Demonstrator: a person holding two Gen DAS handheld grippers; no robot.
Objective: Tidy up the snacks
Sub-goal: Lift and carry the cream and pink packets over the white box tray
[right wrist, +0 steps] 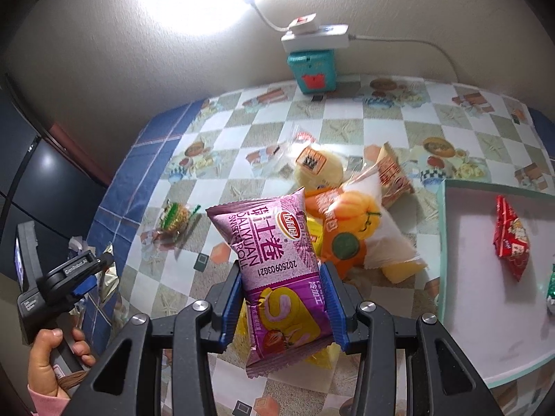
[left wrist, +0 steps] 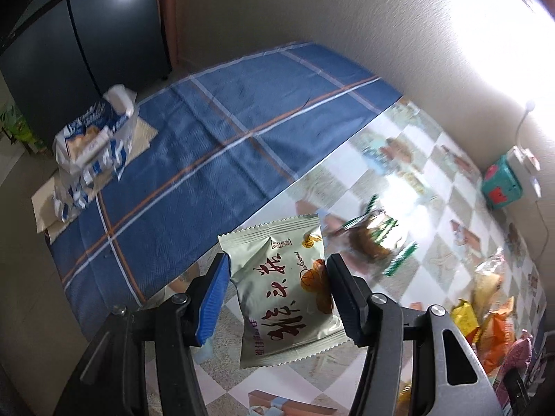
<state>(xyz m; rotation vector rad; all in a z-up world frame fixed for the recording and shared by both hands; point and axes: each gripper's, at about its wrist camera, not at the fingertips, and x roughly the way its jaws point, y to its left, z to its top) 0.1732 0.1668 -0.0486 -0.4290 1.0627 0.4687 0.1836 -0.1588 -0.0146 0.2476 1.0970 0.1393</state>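
Between the pads of the left claw (left wrist: 277,298) sits a pale grey snack packet (left wrist: 282,287), clamped at its sides and lifted clear of the checkered bench (left wrist: 447,187). Just beyond it a small green-trimmed wrapped snack (left wrist: 373,239) lies on the bench, and farther off a blue plaid cloth (left wrist: 222,159) covers the rest. The right claw (right wrist: 282,298) grips a purple swiss roll packet (right wrist: 274,267) above a heap of orange and yellow snacks (right wrist: 350,228). A white tray (right wrist: 485,312) to the right holds a red packet (right wrist: 511,239). A teal box (right wrist: 312,71) stands by the wall.
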